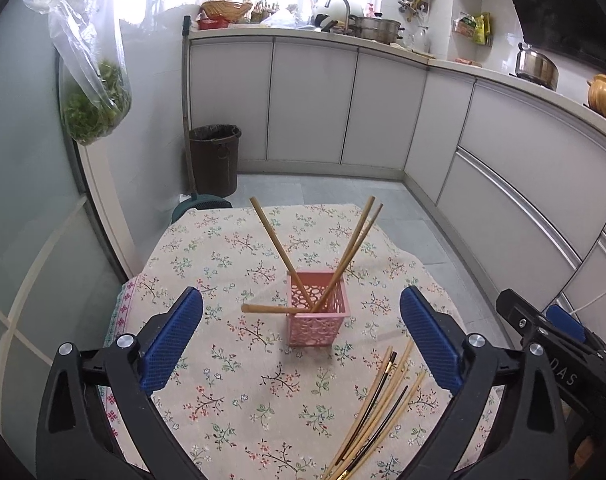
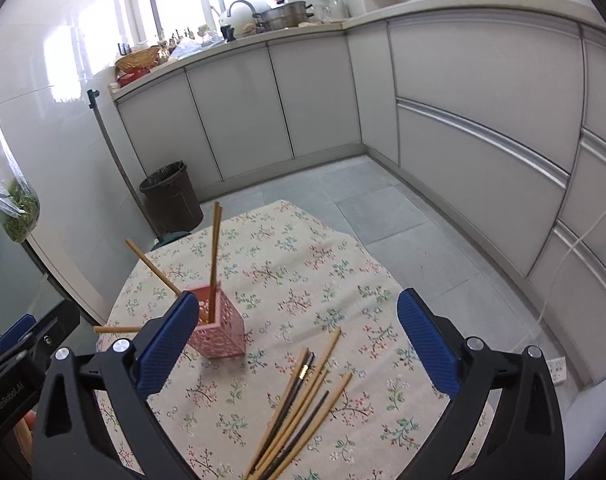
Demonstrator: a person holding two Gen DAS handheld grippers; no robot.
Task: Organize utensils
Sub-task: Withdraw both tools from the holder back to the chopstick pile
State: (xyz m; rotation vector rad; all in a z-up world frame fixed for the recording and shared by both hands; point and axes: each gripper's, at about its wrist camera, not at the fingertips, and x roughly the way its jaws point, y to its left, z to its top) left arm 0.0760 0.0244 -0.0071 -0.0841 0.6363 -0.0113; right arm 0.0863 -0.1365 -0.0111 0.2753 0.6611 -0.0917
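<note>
Chopsticks (image 1: 345, 254) stand in the pink holder (image 1: 318, 322) that sits on the floral cloth (image 1: 231, 364) of the worktop: 4 wooden ones, 2 leaning together up and to the right in the left wrist view, 1 leaning up and to the left, and 1 lying nearly level over the holder's near rim with its end sticking out to the left. In front of the holder and to its right, a loose bundle of chopsticks (image 1: 377, 408) lies flat on the cloth, pale wooden ones mixed with 2 dark ones, well apart from the holder.

Left gripper (image 1: 301, 334) hangs above the cloth with its jaws spread wide and nothing between the blue pads; the holder shows in the gap beyond them, not touched. Right gripper (image 2: 293, 344) is likewise released, its jaws wide apart and empty; the bundle (image 2: 299, 404) lies on the cloth below the gap, and the holder (image 2: 219, 326) sits just behind its left pad in that view.

Beyond the holder, a dark bin (image 1: 215, 158) stands on the floor by the cabinets.
</note>
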